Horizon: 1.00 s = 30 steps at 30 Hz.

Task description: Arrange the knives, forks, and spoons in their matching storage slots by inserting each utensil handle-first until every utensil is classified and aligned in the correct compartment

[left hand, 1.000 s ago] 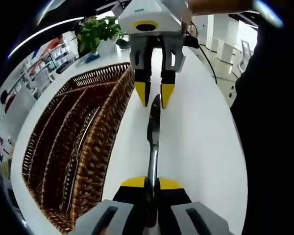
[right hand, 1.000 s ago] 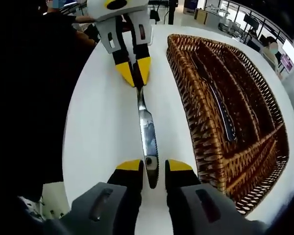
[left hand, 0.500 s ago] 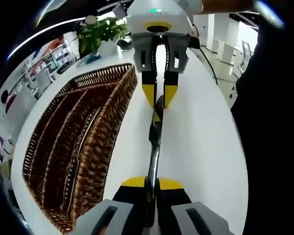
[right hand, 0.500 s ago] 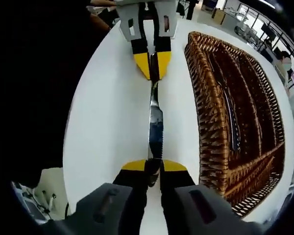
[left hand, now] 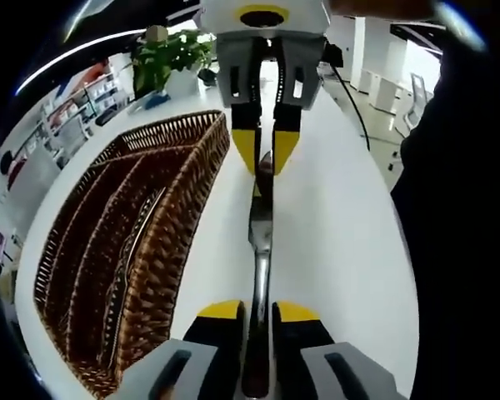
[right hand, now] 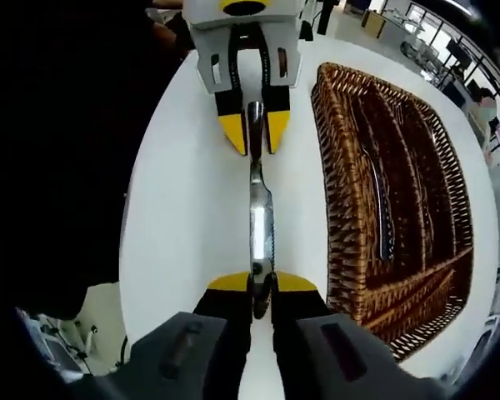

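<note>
Right gripper view: the right gripper (right hand: pixel 254 283) is clamped on the knife (right hand: pixel 258 218) by its blade tip; handle points straight into the left gripper (right hand: pixel 251 133), jaws parted; basket (right hand: pixel 342 217) just beside, parallel.

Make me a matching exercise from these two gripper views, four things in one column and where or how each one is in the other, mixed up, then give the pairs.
Things:
1. knife
2. wicker tray
3. left gripper
4. right gripper

Places or states:
A. jaws parted around the knife's handle
B. stretched between the two grippers above the white table
C. jaws closed on the knife's blade tip
D. standing on the table beside the knife, with a utensil already in one slot

Pairs: 1-B, 2-D, 3-A, 4-C
</note>
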Available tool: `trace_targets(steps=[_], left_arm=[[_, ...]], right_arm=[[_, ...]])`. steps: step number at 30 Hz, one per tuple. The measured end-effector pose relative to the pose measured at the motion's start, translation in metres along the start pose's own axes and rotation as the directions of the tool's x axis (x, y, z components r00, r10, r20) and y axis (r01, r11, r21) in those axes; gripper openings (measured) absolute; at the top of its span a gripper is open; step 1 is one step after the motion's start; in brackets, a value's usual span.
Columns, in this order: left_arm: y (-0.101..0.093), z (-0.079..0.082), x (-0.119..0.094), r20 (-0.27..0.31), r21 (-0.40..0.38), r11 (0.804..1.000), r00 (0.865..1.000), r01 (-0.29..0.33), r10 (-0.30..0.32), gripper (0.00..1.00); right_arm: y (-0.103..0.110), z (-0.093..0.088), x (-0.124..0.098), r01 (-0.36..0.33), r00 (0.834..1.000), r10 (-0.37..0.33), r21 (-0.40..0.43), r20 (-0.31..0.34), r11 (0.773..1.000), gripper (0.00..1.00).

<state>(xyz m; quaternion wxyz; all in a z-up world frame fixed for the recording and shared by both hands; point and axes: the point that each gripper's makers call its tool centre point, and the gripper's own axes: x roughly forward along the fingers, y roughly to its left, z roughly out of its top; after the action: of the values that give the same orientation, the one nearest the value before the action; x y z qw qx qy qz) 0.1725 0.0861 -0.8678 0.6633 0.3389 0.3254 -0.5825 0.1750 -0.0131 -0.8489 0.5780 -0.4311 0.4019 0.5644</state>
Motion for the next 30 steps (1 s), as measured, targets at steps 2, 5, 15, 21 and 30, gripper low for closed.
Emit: trace_targets(steps=[2,5,15,21,30], left_arm=[[-0.002,0.002,0.002,0.002,0.015,1.000,1.000,0.001,-0.001,0.12],[-0.002,0.004,0.003,0.006,0.041,0.999,1.000,0.002,-0.002,0.12],[0.001,0.001,0.002,-0.010,0.047,0.999,1.000,0.010,-0.010,0.08],[0.000,0.001,0.002,-0.018,0.033,0.999,1.000,0.012,-0.011,0.05],[-0.001,0.010,-0.005,0.005,0.026,1.000,1.000,-0.011,0.011,0.03]], right_arm=[[-0.002,0.001,-0.002,0.002,1.000,-0.002,-0.003,-0.005,1.000,0.05],[-0.002,0.003,-0.004,0.003,1.000,-0.003,-0.007,-0.006,1.000,0.05],[-0.003,0.003,-0.008,0.004,1.000,-0.004,-0.011,-0.011,1.000,0.05],[-0.001,0.004,-0.008,0.000,1.000,0.000,-0.015,-0.005,1.000,0.06],[-0.001,0.000,-0.010,-0.011,1.000,0.011,-0.006,0.001,1.000,0.07]])
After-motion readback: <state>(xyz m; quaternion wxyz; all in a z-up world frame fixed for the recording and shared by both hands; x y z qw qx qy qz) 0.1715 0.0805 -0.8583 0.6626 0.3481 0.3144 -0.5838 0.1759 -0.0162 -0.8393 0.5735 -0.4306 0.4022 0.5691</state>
